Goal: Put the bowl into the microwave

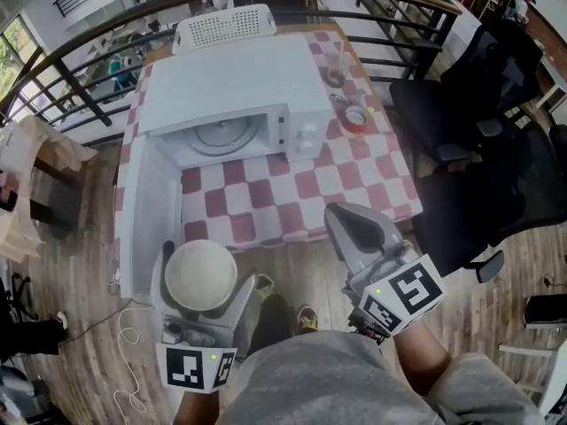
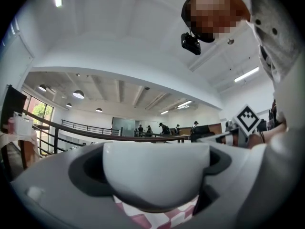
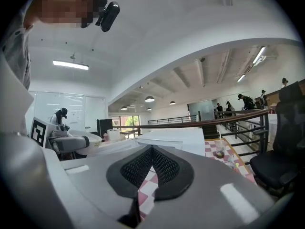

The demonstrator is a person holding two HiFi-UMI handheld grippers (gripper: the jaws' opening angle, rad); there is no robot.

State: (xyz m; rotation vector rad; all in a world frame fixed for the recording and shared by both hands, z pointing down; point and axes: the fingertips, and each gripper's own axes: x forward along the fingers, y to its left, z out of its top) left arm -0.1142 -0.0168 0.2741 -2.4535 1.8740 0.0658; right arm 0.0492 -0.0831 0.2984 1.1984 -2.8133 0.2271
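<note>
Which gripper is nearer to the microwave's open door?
Left. The left gripper, holding the bowl, sits just beside the door's near end; the right gripper hangs off to its right, at the table's front edge.

A glass stands on the checkered table; black chair beside.

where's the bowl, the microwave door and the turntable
bowl (image 1: 201,275), head view, centre of its pale face
microwave door (image 1: 147,220), head view, middle of the open panel
turntable (image 1: 226,136), head view, centre of the round plate
</note>
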